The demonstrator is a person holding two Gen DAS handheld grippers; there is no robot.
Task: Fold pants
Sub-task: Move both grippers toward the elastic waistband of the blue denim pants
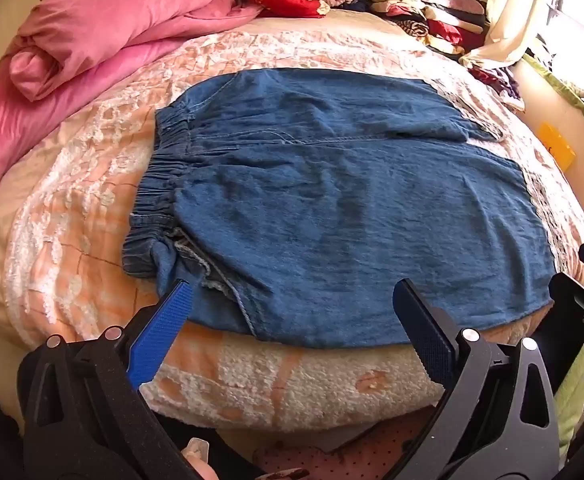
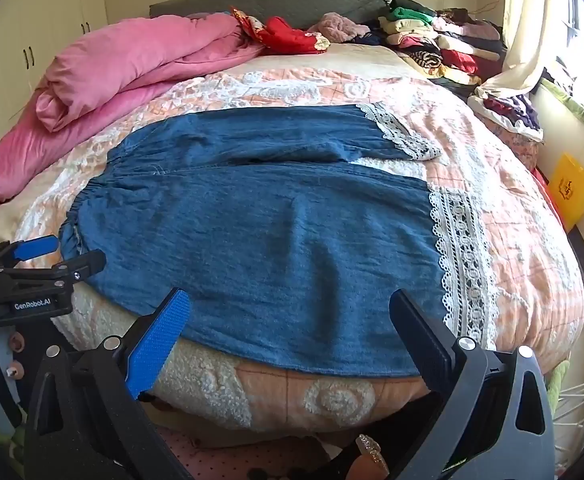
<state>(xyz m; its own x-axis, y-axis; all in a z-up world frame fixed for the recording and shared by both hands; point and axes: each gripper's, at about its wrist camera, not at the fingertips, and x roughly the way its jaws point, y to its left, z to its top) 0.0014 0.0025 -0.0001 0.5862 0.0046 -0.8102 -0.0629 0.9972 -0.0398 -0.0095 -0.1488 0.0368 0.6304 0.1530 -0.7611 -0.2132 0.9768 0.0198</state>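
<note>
Blue denim pants [image 1: 332, 200] lie spread flat on the bed, elastic waistband [image 1: 159, 184] to the left, white lace cuffs [image 2: 460, 248] to the right. The two legs lie side by side, the far one [image 2: 259, 136] slightly apart from the near one. My left gripper [image 1: 292, 292] hangs open above the pants' near edge by the waistband end, nothing between its fingers. My right gripper [image 2: 287, 300] is open too, over the near leg's front edge short of the lace cuff. The left gripper [image 2: 63, 252] also shows at the left of the right wrist view.
A rolled pink quilt [image 1: 103, 32] lies along the bed's left side. Stacks of folded clothes [image 2: 440, 40] fill the far right corner by the headboard. A peach and white bedspread [image 2: 524, 240] covers the bed. A yellow bag [image 2: 574, 192] leans on the right wall.
</note>
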